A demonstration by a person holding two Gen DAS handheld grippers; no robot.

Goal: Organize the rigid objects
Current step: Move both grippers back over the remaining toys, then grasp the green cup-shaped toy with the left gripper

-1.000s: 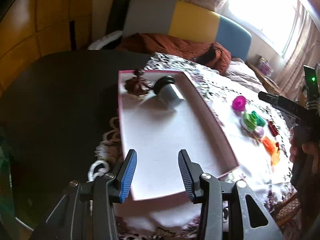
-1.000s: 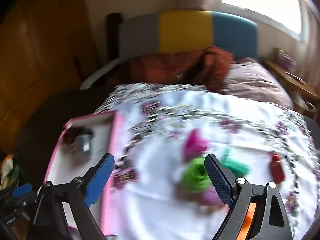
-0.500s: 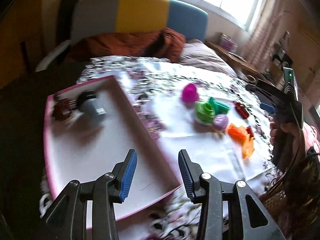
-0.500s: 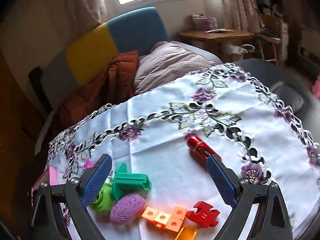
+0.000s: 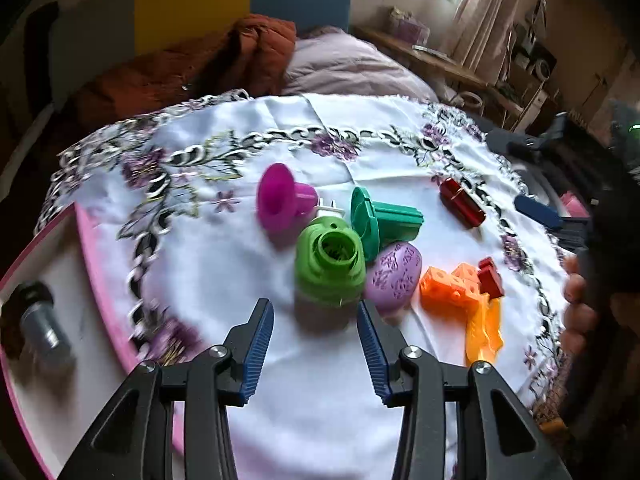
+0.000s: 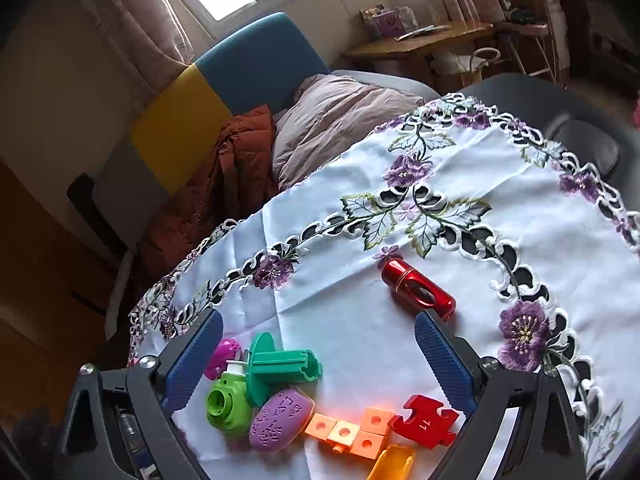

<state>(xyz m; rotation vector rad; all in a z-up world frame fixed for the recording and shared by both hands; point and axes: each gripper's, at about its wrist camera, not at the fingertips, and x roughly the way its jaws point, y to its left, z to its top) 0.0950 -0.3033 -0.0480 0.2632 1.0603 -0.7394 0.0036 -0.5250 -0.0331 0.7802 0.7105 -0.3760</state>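
Observation:
Small toys lie clustered on the embroidered white tablecloth [image 5: 280,380]: a green plug-in device [image 5: 328,260], a magenta funnel piece [image 5: 280,200], a teal spool [image 5: 380,220], a purple oval [image 5: 394,278], orange cubes [image 5: 448,286], a red puzzle piece [image 5: 490,276] and a red cylinder [image 5: 462,202]. My left gripper [image 5: 314,308] hovers just short of the green device, its jaws opening with nothing between them. My right gripper [image 6: 317,316] stands wide open above the cloth, the teal spool [image 6: 276,368] and red cylinder [image 6: 416,290] near its fingers, untouched.
A pink-rimmed white tray [image 5: 100,280] at the left holds a grey cylinder [image 5: 40,328]. A yellow-orange piece [image 5: 484,328] lies by the cubes. A hand [image 5: 580,312] holds the right gripper at the table's right edge. A bed and a wooden desk lie behind.
The left gripper swung right from over the tray to the toy cluster. The right gripper rolled and settled over the toys, its jaws a little wider.

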